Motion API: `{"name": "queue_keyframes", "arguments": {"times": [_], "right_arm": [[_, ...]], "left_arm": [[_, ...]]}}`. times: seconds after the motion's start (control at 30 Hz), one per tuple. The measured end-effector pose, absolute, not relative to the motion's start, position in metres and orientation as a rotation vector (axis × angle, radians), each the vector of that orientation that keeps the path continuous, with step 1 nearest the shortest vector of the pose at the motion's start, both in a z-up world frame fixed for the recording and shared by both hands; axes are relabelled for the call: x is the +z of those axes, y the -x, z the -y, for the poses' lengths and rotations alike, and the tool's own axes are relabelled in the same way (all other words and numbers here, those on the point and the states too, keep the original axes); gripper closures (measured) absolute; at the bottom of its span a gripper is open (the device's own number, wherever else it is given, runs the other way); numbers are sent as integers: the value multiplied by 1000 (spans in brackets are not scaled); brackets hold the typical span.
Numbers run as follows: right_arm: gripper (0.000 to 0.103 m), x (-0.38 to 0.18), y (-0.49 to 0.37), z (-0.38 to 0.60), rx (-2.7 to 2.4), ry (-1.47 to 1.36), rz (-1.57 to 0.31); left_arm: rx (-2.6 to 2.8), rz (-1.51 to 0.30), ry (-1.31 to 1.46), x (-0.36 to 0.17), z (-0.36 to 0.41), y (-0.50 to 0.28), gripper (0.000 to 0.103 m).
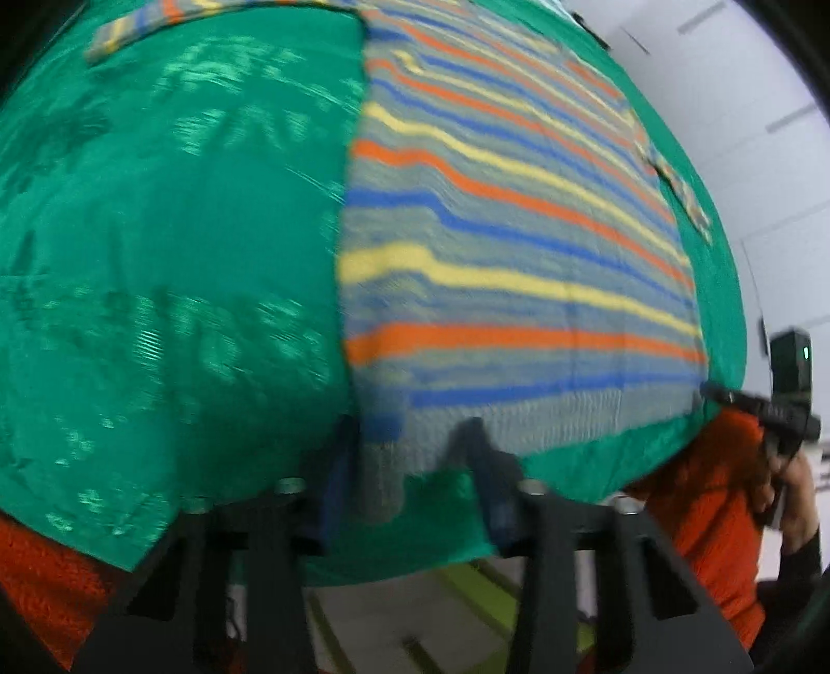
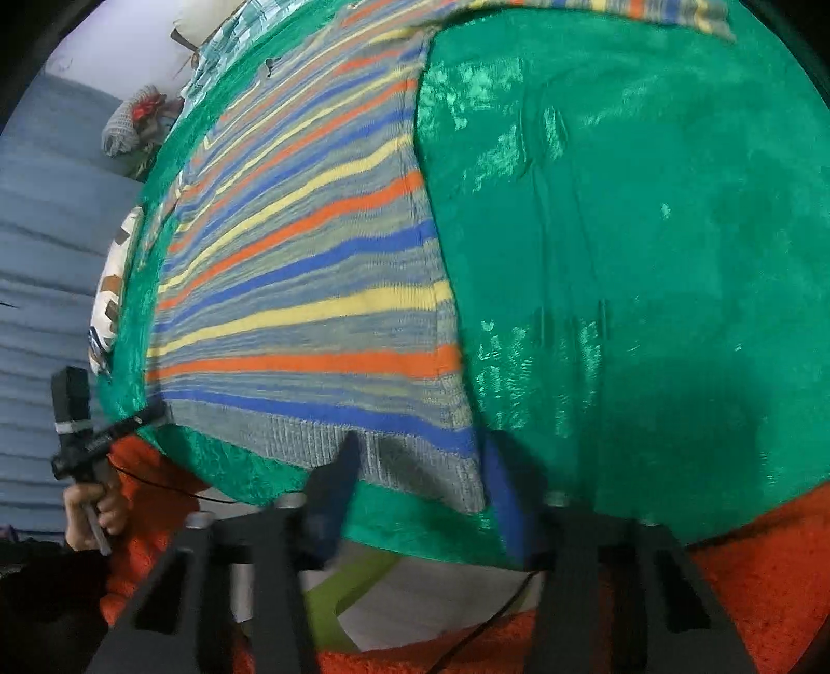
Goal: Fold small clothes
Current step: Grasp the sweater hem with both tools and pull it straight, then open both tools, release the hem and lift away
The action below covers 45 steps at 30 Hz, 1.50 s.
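**Striped knit spread flat, both my grippers at its near hem**

Striped in orange, blue and yellow on grey, the small knit sweater (image 1: 519, 249) lies flat on the green cloth (image 1: 171, 249) that covers the table, its ribbed hem towards me and one sleeve (image 2: 648, 13) stretched out along the far side. My left gripper (image 1: 410, 466) stands over one hem corner with the grey ribbing between its fingers; the jaws are fairly narrow, but the blur keeps me from telling whether the pads press the knit. My right gripper (image 2: 420, 482) straddles the opposite hem corner the same way, jaws partly closed around the ribbing, grip likewise unclear. Each camera catches my other hand (image 2: 96, 510) on its handle at the table edge. Orange shaggy fabric (image 2: 768, 596) shows below the green cloth's edge, and patterned bundles (image 2: 135, 124) lie beyond the far end.
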State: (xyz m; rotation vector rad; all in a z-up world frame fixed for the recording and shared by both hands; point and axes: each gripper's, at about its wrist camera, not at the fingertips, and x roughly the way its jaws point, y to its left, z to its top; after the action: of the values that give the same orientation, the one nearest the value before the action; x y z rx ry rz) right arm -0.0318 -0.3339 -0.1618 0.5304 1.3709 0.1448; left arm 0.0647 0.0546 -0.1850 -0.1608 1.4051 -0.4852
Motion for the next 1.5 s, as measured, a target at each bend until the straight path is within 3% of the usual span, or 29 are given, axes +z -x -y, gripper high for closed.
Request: {"name": "queue_keyframes", "arguments": {"times": [0.03, 0.07, 0.33, 0.7, 0.77, 0.8, 0.83, 0.87, 0.9, 0.93, 0.97, 1.27, 1.5], "right_arm": [[85, -163, 31, 334, 149, -533, -1368], [98, -164, 30, 335, 147, -539, -1371], [98, -142, 39, 318, 116, -395, -1429], [98, -167, 29, 313, 31, -367, -1478], [95, -165, 31, 313, 30, -364, -1465], [86, -163, 32, 313, 26, -363, -1454], [70, -160, 33, 313, 14, -356, -1450], [59, -158, 36, 314, 4, -350, -1447], [42, -153, 39, 315, -4, -350, -1432], [37, -149, 42, 316, -5, -353, -1417], [37, -144, 46, 318, -8, -355, -1398], [35, -101, 63, 347, -169, -356, -1202], [32, -75, 37, 332, -157, -263, -1065]], "left_arm": [[-498, -1410, 156, -187, -52, -64, 97], [-500, -1417, 144, -189, -51, -62, 98], [-471, -1440, 165, -176, -76, -52, 99], [-409, -1490, 151, -198, -71, -62, 99], [-401, -1479, 124, -195, -69, -60, 92], [-393, -1476, 115, -193, -67, -58, 91], [-378, -1473, 108, -190, -68, -57, 78], [-373, -1469, 107, -187, -68, -55, 56], [-364, -1450, 108, -181, -71, -53, 45], [-345, -1419, 107, -173, -74, -50, 29], [-327, -1395, 105, -166, -77, -48, 22], [-197, -1234, 230, -122, -111, -59, 18], [-238, -1152, 189, -101, -76, -84, 14]]}}
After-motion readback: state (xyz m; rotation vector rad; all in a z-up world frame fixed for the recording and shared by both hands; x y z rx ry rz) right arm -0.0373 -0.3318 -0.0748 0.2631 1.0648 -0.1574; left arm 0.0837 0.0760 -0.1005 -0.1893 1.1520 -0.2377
